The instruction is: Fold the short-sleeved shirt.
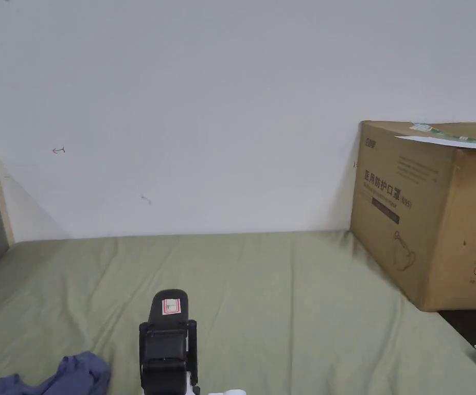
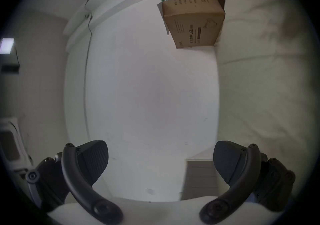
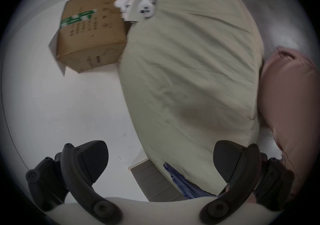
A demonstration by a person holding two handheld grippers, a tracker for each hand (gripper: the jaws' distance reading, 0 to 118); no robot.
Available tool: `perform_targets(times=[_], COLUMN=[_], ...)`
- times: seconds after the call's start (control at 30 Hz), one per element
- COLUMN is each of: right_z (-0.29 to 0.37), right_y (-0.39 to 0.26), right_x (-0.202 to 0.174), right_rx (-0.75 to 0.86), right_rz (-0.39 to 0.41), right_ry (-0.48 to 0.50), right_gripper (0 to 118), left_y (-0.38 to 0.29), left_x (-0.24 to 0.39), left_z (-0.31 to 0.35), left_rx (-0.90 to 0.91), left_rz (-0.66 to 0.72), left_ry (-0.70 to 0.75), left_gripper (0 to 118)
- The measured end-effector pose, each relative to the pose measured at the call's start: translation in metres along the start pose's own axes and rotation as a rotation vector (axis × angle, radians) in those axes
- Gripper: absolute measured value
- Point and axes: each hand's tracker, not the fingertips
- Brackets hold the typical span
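Head view cuts off the blue shirt (image 1: 56, 378) at the bottom left corner of the green bed sheet (image 1: 293, 288), so its shape is hard to tell. It lies just left of a black gripper (image 1: 167, 349); which one, I cannot tell. The cardboard box (image 1: 432, 216) carries printed writing. Left gripper (image 2: 160, 161) and right gripper (image 3: 160, 161) both stand wide apart, holding nothing.
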Motion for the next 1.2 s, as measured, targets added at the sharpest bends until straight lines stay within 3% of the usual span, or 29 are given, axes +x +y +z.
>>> perform_targets(times=[0.03,0.1,0.17,0.23,0.3,0.4,0.47,0.5,0.53,0.57,0.63,0.67,0.77,1.2], right_z=[0.000,0.004,0.014,0.027,0.044,0.075,0.092,0.089,0.092,0.090,0.077,0.071,0.061,0.058], right_y=[0.002,0.005,0.000,-0.005,-0.018,-0.047,-0.076,-0.073,-0.099,-0.115,-0.132,-0.135,-0.132,-0.140], right_x=[0.003,-0.013,-0.035,-0.064,-0.096,-0.133,-0.148,-0.144,-0.141,-0.134,-0.116,-0.110,-0.100,-0.089], right_rx=[0.001,0.036,0.068,0.107,0.164,0.324,0.456,0.463,0.597,0.682,0.760,0.744,0.650,0.706], right_rz=[-0.017,0.059,0.123,0.254,0.451,0.808,1.104,1.112,1.395,1.554,1.735,1.756,1.697,1.812], right_ry=[-0.007,0.030,0.121,0.237,0.361,0.495,0.567,0.545,0.573,0.551,0.444,0.374,0.325,0.318], right_gripper=[118,118,118,118,118,118,118,118,118,118,118,118,118,118], left_y=[0.001,-0.003,-0.004,-0.015,-0.030,-0.057,-0.072,-0.077,-0.082,-0.085,-0.084,-0.083,-0.075,-0.068], left_x=[-0.001,-0.013,-0.037,-0.073,-0.098,-0.119,-0.119,-0.116,-0.112,-0.106,-0.095,-0.091,-0.086,-0.084], left_z=[-0.001,-0.002,-0.005,-0.011,-0.018,-0.022,-0.021,-0.020,-0.017,-0.013,-0.001,0.004,0.010,0.006], left_rx=[-0.021,-0.028,-0.071,-0.117,-0.178,-0.212,-0.210,-0.215,-0.238,-0.241,-0.237,-0.238,-0.220,-0.225], left_rz=[0.029,0.093,0.320,0.638,0.892,1.223,1.440,1.511,1.585,1.624,1.662,1.652,1.608,1.508], left_ry=[0.005,0.037,0.009,-0.094,-0.109,-0.104,-0.144,-0.163,-0.163,-0.154,-0.087,-0.046,-0.044,-0.089], left_gripper=[118,118,118,118,118,118,118,118,118,118,118,118,118,118])
